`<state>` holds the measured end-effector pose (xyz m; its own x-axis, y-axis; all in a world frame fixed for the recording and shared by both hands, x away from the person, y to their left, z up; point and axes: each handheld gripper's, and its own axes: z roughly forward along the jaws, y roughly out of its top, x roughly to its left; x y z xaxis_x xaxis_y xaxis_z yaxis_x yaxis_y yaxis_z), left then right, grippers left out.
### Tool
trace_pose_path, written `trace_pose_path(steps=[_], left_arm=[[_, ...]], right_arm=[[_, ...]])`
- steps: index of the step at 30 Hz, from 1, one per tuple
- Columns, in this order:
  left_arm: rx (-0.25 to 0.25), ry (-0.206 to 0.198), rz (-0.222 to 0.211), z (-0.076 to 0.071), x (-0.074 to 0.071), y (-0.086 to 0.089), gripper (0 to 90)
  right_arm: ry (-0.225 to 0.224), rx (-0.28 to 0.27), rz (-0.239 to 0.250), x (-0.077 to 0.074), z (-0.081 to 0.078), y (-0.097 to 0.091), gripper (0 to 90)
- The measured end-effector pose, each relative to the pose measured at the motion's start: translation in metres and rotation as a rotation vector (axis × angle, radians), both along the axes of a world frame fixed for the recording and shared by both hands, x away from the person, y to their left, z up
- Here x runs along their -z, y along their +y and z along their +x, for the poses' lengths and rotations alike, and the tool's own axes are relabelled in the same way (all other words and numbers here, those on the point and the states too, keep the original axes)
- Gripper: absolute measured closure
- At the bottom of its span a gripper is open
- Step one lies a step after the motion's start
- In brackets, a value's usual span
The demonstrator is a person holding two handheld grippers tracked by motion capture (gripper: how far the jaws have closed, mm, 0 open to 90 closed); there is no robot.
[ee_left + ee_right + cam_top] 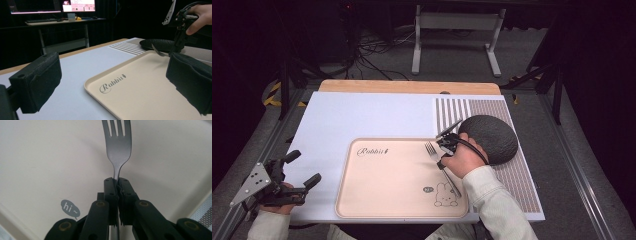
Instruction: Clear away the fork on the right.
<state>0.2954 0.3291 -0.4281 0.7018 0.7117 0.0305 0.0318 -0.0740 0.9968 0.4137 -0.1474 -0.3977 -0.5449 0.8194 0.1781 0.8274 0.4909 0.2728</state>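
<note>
Fork [435, 155] handle sits clamped between the jaws of the right gripper [446, 148], which grips it at the narrow neck just behind the tines; in the right gripper view the 2 jaws are pressed together on the metal. The fork lies over the right part of the beige tray [382, 200], its long axis running from the tray's far right area, where the tines point, back toward the near right corner beside the rabbit drawing. From the left gripper view the head looks lifted just clear of the tray, though contact is hard to judge. Behind the right hand, a dark round cushion-like object [492, 136] rests on the striped mat [522, 187] near the tabletop's right edge. The left gripper [302, 172] hangs off the near left corner of the tabletop with its jaws wide apart, holding nothing and well apart from the fork. Any coming move of the fork falls to the right hand, probably along that diagonal axis.
</note>
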Motion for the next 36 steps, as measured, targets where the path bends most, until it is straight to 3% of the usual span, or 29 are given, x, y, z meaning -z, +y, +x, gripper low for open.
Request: trace_pose_path(steps=[36], left_arm=[[0.003,-0.001,0.000,0.000,0.000,0.000,0.9]], right_arm=[[0.073,0.049,-0.005,0.021,0.005,-0.004,86.2]])
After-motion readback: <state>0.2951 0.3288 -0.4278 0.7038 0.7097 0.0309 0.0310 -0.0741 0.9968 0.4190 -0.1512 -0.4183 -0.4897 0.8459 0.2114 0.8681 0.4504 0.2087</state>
